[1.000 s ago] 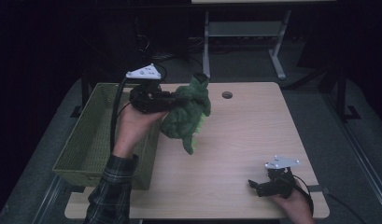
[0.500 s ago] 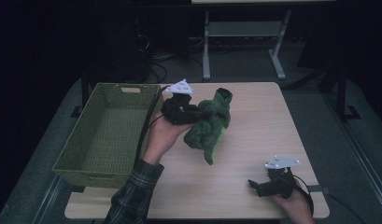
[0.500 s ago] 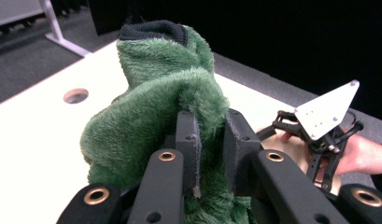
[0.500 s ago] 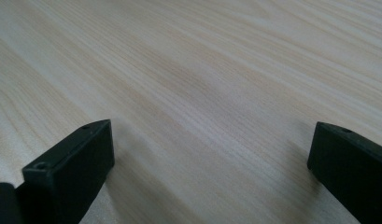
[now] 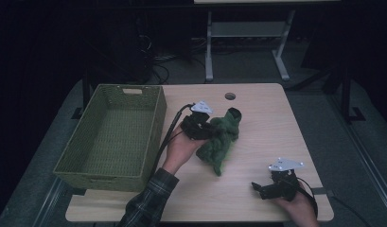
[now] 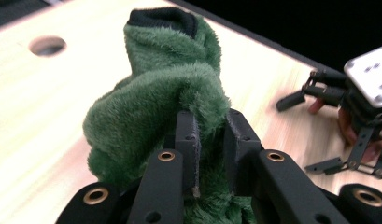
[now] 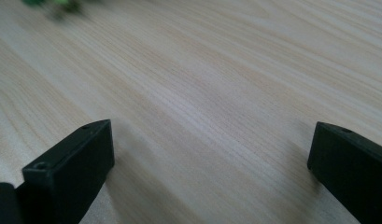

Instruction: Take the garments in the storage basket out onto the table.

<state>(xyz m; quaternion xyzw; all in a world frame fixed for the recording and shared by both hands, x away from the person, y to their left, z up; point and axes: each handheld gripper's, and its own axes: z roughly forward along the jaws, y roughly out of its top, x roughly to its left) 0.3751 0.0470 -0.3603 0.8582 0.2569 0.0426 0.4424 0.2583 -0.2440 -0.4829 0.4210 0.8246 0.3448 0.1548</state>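
My left gripper (image 5: 204, 130) pinches the fuzzy green sock (image 5: 220, 139) at frame centre, low over the table (image 5: 257, 118), outside the wicker basket (image 5: 113, 137). Right gripper (image 5: 271, 188) spread, idle. Laying it down remains, I judge.

Left tongs (image 5: 207, 128) grip green sock (image 5: 219, 139) beside basket (image 5: 110, 137).

Dim high view, dark surroundings — bright, edge-blurred gripper views.
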